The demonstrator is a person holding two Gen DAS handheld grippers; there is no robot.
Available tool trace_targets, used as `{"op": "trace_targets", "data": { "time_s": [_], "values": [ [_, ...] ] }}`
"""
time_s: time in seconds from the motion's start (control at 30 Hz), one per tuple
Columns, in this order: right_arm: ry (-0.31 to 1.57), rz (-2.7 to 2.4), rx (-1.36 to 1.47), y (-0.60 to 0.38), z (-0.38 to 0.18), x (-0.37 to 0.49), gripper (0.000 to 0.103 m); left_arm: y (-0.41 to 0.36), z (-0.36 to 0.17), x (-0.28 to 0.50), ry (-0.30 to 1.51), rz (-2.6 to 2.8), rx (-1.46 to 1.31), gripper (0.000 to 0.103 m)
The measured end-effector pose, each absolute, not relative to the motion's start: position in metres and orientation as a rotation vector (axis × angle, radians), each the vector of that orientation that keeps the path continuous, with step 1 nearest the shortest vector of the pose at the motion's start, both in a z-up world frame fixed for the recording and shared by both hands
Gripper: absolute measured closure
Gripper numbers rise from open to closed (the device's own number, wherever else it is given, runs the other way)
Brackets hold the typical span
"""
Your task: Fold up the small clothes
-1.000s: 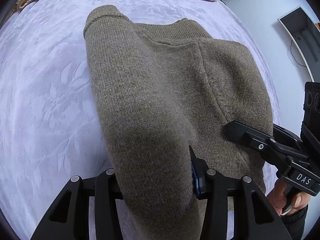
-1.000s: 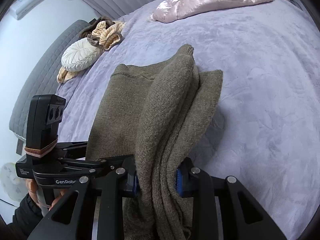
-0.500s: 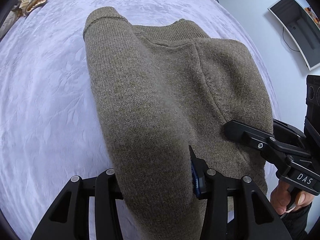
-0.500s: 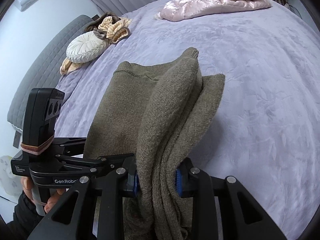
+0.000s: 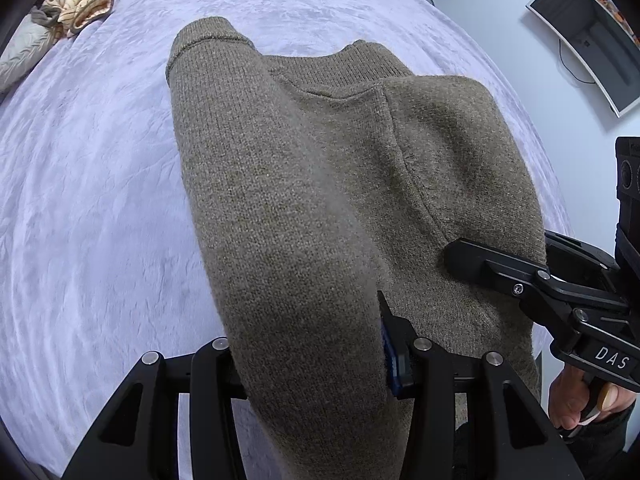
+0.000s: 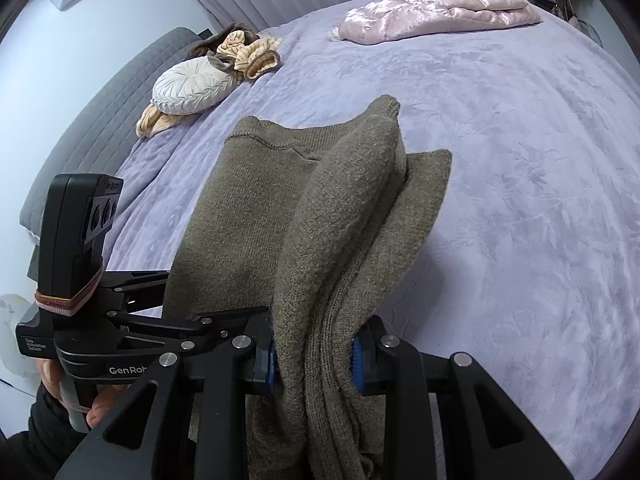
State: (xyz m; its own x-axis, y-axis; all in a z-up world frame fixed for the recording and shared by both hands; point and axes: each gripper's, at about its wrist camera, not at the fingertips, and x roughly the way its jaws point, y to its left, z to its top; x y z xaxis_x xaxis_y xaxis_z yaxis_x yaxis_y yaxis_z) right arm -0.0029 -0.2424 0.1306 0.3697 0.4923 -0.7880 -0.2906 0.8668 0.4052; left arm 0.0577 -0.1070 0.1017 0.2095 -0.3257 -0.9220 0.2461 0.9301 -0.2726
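An olive-brown knit sweater [image 5: 320,184] lies partly folded on a lilac bedspread [image 5: 80,200], its near end lifted. My left gripper [image 5: 312,364] is shut on a thick fold of it; the left finger is hidden behind the cloth. My right gripper [image 6: 314,360] is shut on the bunched right side of the sweater [image 6: 340,240], blue pads pressing both faces. In the left wrist view the right gripper's finger [image 5: 492,268] reaches in over the sweater's right edge. The left gripper's body [image 6: 104,320] shows in the right wrist view at the sweater's left side.
A pink satin quilted garment [image 6: 436,8] lies at the far side of the bed. A white round cushion [image 6: 192,86] and tan striped clothes [image 6: 248,54] sit by the grey headboard [image 6: 92,120]. A monitor [image 5: 588,32] stands off the bed's right edge.
Both grippers have drawn back towards the near edge and risen a little, still holding the sweater; more of the far bed, the pink garment and the cushion now show.
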Motion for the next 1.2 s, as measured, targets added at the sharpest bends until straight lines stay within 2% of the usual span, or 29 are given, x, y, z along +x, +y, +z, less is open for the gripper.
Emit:
{"op": "trace_targets", "data": {
  "time_s": [0.6,0.87,0.97,1.0,1.03,1.1,1.17,1.2],
  "values": [
    [1.119,0.506,0.230,-0.229,0.112,-0.042,0.074,-0.117,0.098,0.080,1.339,-0.400,-0.073,0.055],
    [1.145,0.503,0.255,-0.231,0.100,-0.049,0.074,-0.117,0.077,0.092,1.365,-0.381,-0.073,0.053],
    [1.170,0.489,0.267,-0.234,0.085,-0.046,0.073,-0.114,0.073,0.097,1.340,-0.340,-0.058,0.032],
    [1.180,0.480,0.276,-0.237,0.079,-0.044,0.073,-0.113,0.074,0.098,1.328,-0.318,-0.046,0.021],
    [1.189,0.470,0.284,-0.240,0.074,-0.042,0.072,-0.113,0.071,0.099,1.315,-0.294,-0.031,0.014],
    [1.206,0.448,0.296,-0.249,0.063,-0.038,0.067,-0.113,0.071,0.100,1.299,-0.292,-0.025,0.013],
    [1.219,0.427,0.333,-0.259,0.053,-0.034,0.051,-0.112,0.072,0.101,1.291,-0.283,-0.029,0.013],
    [1.220,0.424,0.344,-0.263,0.050,-0.033,0.047,-0.112,0.075,0.101,1.282,-0.273,-0.025,0.013]
  ]
}}
